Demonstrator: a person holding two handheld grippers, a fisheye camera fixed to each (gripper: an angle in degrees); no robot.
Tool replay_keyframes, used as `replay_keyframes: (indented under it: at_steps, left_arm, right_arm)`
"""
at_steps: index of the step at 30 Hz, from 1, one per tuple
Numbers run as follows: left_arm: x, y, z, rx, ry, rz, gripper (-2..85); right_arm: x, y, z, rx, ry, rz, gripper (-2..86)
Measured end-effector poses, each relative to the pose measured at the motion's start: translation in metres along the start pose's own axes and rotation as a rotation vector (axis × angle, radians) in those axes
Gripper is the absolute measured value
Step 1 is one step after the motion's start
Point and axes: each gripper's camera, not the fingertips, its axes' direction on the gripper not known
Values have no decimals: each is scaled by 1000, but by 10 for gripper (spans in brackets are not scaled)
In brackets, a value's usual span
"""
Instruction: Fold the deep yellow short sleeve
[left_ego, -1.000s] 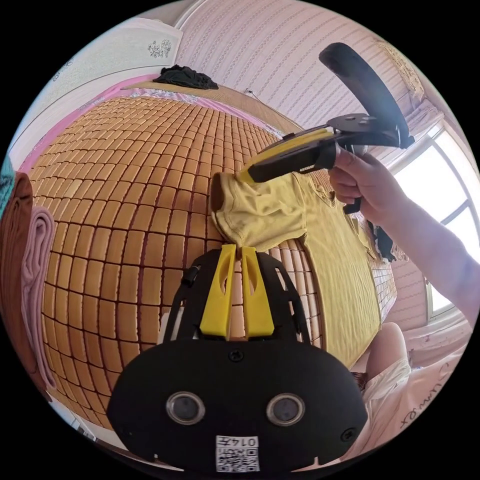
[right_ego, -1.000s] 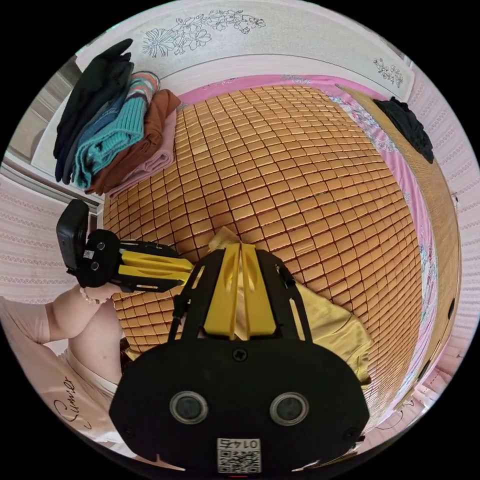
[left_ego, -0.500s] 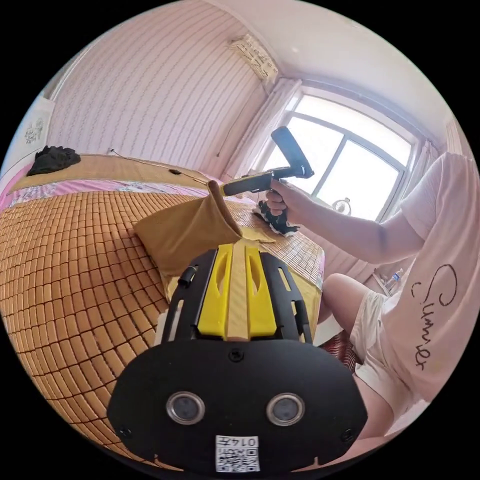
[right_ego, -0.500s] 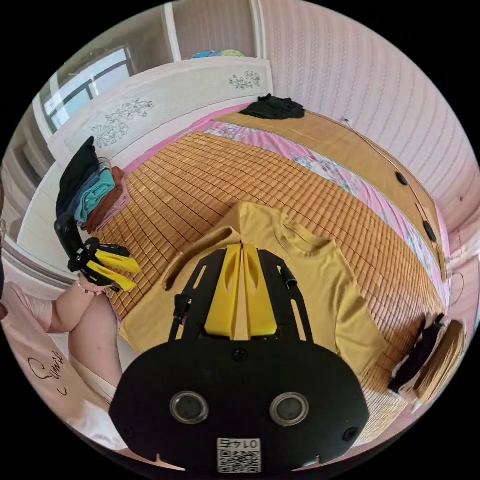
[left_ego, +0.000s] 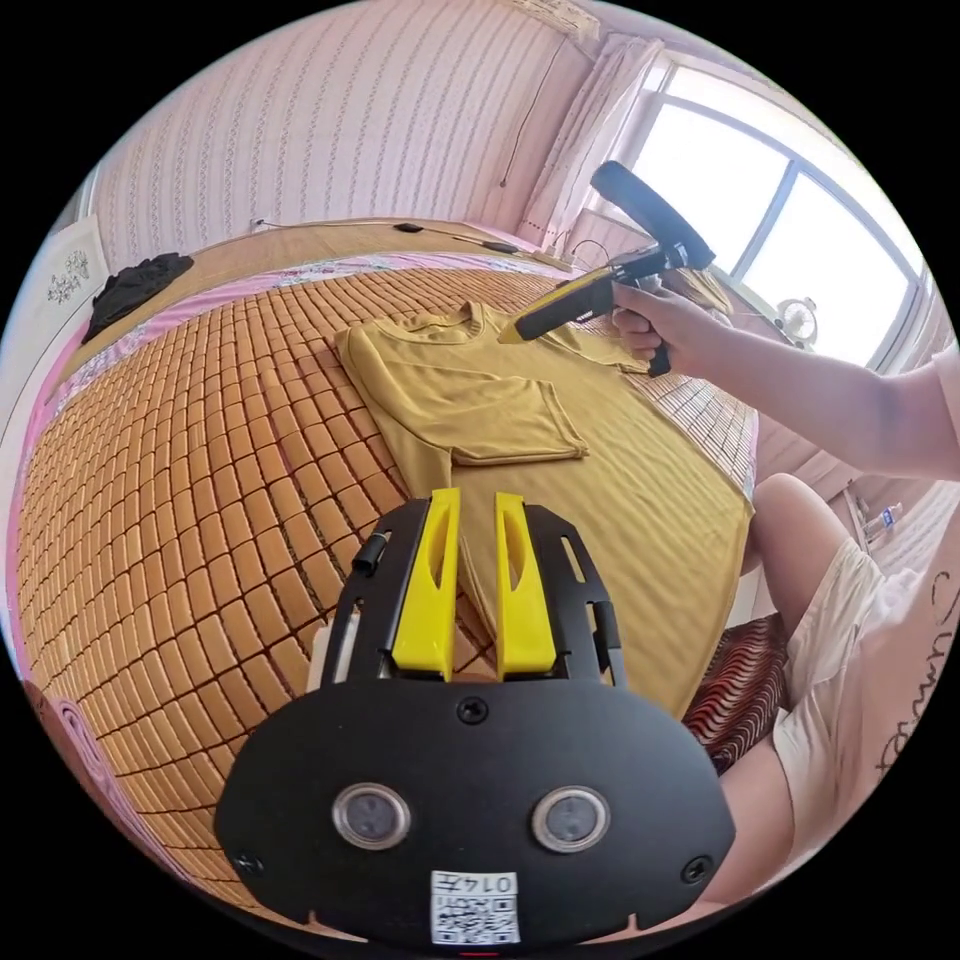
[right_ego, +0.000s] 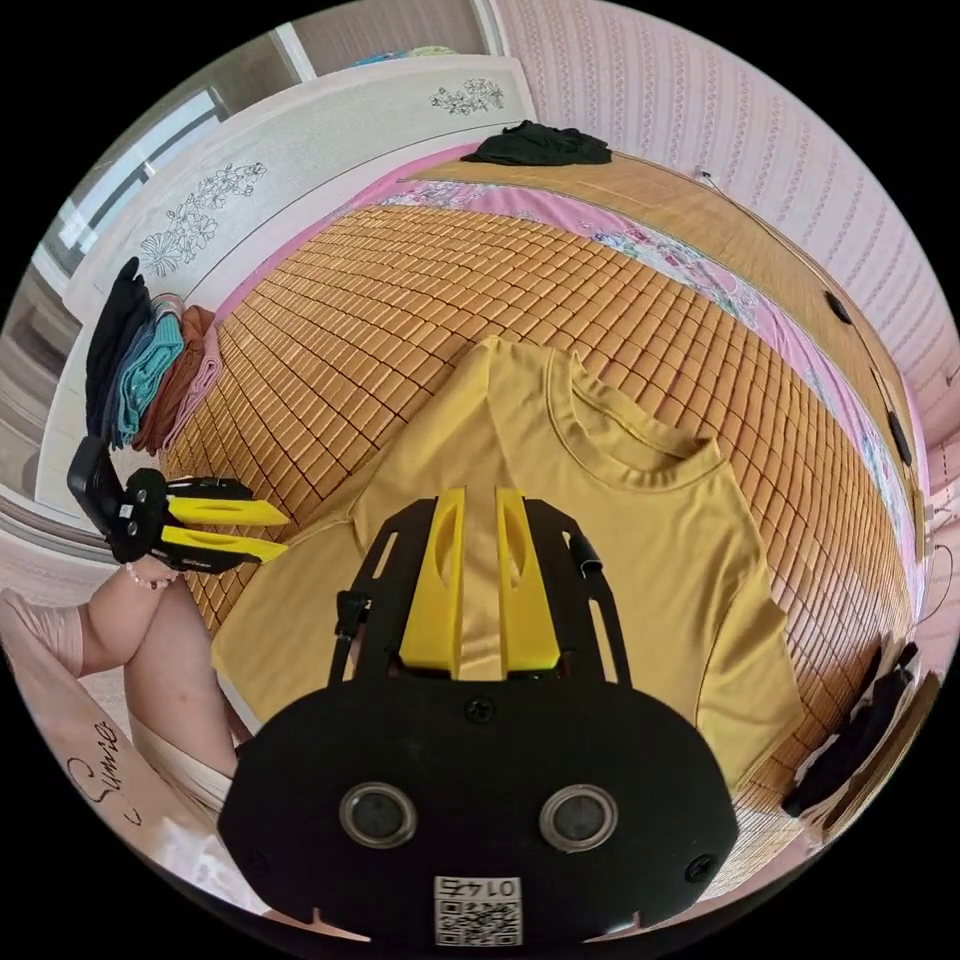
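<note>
Lay flat on the woven bamboo mat (right_ego: 620, 300), the deep yellow short-sleeved cotton shirt (right_ego: 600, 540), one side folded inward to narrow it; hovered above, left gripper (left_ego: 478, 497) and right gripper (right_ego: 479, 493), parted, holding nothing.

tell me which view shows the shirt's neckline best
The right gripper view: the yellow t-shirt's round collar faces the camera, large and unobstructed. In the left gripper view the collar is far off, small and seen edge-on, beside the right gripper.
</note>
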Motion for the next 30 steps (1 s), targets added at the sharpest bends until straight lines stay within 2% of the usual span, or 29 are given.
replay_keyframes:
  at_steps: [3, 5, 8, 10, 13, 17, 21, 23, 25, 30]
  left_arm:
    - [6, -25, 9, 14, 11, -22, 55]
    - [11, -45, 21, -35, -12, -16, 58]
    - [19, -74, 41, -141, -57, 9, 50]
    - [25, -86, 53, -224, -109, 34, 1]
    - [26, -91, 53, -224, -178, 1, -7]
    - [21, -99, 48, -177, -104, -113, -5]
    - [39, -116, 39, -95, -38, -119, 34]
    - [48, -126, 48, -124, 2, -94, 44]
    - [57, -137, 69, -227, -76, -69, 25]
    - [60, -147, 61, -200, -143, -145, 19]
  right_arm:
    - [5, -36, 30, -18, 63, -39, 83]
    - [12, -52, 46, -36, 31, -40, 85]
    - [20, -70, 69, -82, -15, -49, 18]
    - [22, -80, 76, -83, -9, -79, 6]
    - [24, -90, 84, -85, 7, -114, -1]
    - [30, -92, 103, -159, 15, -144, 10]
    - [48, -79, 107, -151, -25, -131, 42]
    - [56, -70, 106, -145, -20, -135, 50]
    - [75, -51, 101, -122, -10, -105, 77]
    - [135, 34, 67, 20, -69, 21, 98]
